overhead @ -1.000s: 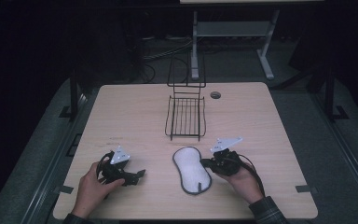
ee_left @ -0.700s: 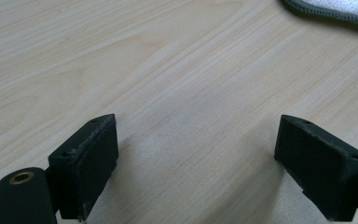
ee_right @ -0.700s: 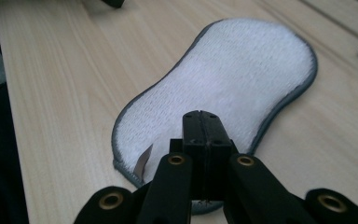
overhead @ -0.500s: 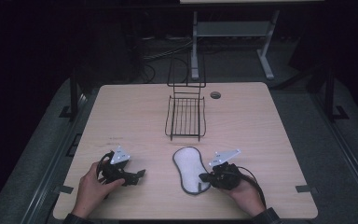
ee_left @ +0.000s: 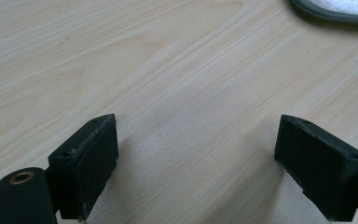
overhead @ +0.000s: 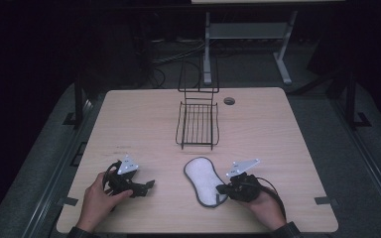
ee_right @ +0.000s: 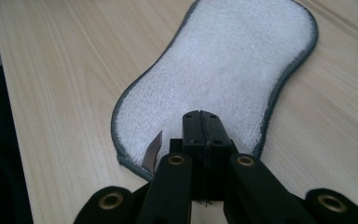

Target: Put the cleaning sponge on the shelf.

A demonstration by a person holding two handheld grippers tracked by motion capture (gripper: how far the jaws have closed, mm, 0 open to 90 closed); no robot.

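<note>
Pinching the white pad's (ee_right: pixel 223 65) near edge, right gripper's (ee_right: pixel 201 122) jaws closed; left gripper's (ee_left: pixel 196 158) jaws wide, empty.

Far middle: rack (overhead: pixel 197 124) stands in the way.
Near middle: pad (overhead: pixel 204 180).
Left, right: bare table (overhead: pixel 287 144), passable.

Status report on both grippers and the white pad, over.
Left gripper open, on bare table. Right gripper shut over white pad's near end. Wire rack beyond, nothing in the way.
</note>
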